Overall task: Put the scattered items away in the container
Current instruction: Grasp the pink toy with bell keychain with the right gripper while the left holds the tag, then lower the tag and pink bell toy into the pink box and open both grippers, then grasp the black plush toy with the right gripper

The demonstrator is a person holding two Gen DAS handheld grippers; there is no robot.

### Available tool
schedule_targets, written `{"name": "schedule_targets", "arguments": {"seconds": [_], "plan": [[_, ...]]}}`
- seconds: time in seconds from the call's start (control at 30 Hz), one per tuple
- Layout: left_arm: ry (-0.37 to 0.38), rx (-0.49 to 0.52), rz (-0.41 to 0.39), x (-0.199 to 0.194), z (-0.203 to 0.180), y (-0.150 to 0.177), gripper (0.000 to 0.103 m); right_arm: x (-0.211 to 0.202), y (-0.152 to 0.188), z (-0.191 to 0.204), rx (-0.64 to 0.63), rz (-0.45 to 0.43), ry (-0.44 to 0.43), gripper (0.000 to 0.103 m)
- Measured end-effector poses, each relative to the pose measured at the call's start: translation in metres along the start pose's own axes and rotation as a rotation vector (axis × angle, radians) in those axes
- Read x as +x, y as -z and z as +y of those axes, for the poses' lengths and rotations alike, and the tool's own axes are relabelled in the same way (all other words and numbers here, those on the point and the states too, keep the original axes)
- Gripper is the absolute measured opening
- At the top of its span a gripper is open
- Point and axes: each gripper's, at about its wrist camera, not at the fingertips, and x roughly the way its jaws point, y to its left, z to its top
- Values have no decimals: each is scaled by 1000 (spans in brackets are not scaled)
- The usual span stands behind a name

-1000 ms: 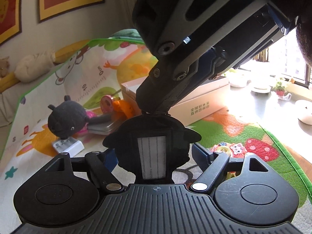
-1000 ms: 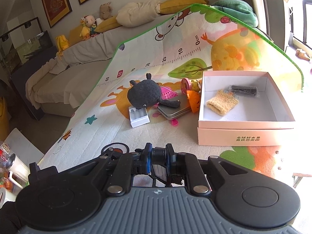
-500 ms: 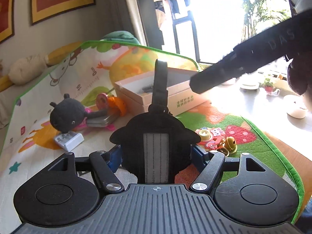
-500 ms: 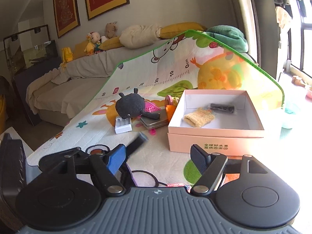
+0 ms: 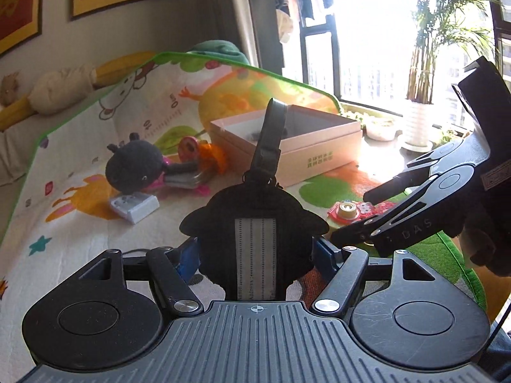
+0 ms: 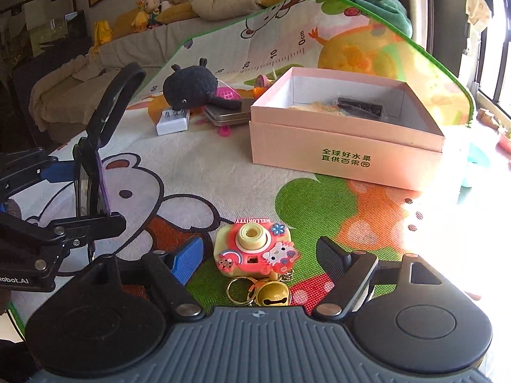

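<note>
Left gripper (image 5: pixel 255 252) w/ jaws closed on a black luggage tag (image 5: pixel 255 233). The tag stands upright between the blue pads, address window facing the camera, its strap loop rising above it. In the right wrist view the same tag shows edge-on at far left, pinched by the left gripper, strap arching up.

Right gripper (image 6: pixel 260 250) has jaws spread wide, holding nothing. Between its fingers, on the play mat (image 6: pixel 198 166), lies a pink toy camera keychain (image 6: pixel 254 249) w/ a yellow lens, a gold ring and a small gold bell attached at its near side. Neither finger touches it; the gap on each side is clear.

Pink cardboard box (image 6: pixel 348 150), lid off, sits on the mat beyond the camera keychain, green Chinese print on its front wall. Inside: a yellowish knitted piece (image 6: pixel 319 106) and a dark wrapped bar (image 6: pixel 361 104) near the back wall.

Left of the box, a cluster of loose items: black plush toy (image 6: pixel 188 87), white charger-like block (image 6: pixel 172 121) just in front of it, a flat grey tin (image 6: pixel 226 115) touching the box's left side, pink plastic bits underneath, an orange toy (image 5: pixel 212 156) and a pink-rimmed round item behind. Can't tell what the last few are exactly.

Mat's far end is propped up against a sofa (image 6: pixel 105 63) w/ stuffed toys along the top. Bright window at right.
</note>
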Motion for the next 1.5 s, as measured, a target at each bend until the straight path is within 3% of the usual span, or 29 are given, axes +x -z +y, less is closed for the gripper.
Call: {"name": "schedule_targets", "arguments": {"seconds": [0.07, 0.3, 0.5, 0.63, 0.67, 0.7, 0.73, 0.83, 1.07, 1.27, 1.37, 1.5], "plan": [[6, 5, -3, 0, -1, -3, 76, 3, 1, 5, -53, 15, 19, 60], [101, 54, -24, 9, -2, -34, 76, -40, -10, -5, -40, -45, 12, 59], [149, 81, -125, 46, 7, -102, 76, -74, -75, -55, 129, -197, 10, 59], [167, 65, -173, 93, 12, -147, 76, -58, -133, -98, 242, -262, 37, 60], [187, 45, -157, 112, 15, -156, 82, -48, -144, -109, 274, -261, 32, 61], [193, 23, -137, 127, 18, -161, 91, -38, -153, -121, 309, -256, 28, 70], [180, -1, -114, 141, 22, -162, 94, -29, -158, -132, 351, -253, 39, 75], [140, -60, -34, 155, 35, -152, 97, -9, -156, -151, 428, -236, 66, 77], [17, -129, 81, 124, 83, -78, 102, 14, -131, -130, 325, -160, 175, 84], [-92, -250, 189, 99, 132, -27, 103, 31, -142, -75, 183, -131, 157, 92], [-136, -304, 205, 92, 151, -12, 103, 45, -158, -38, 96, -137, 138, 99], [-149, -389, 199, 86, 171, 3, 103, 67, -177, 11, -14, -137, 111, 100]]}}
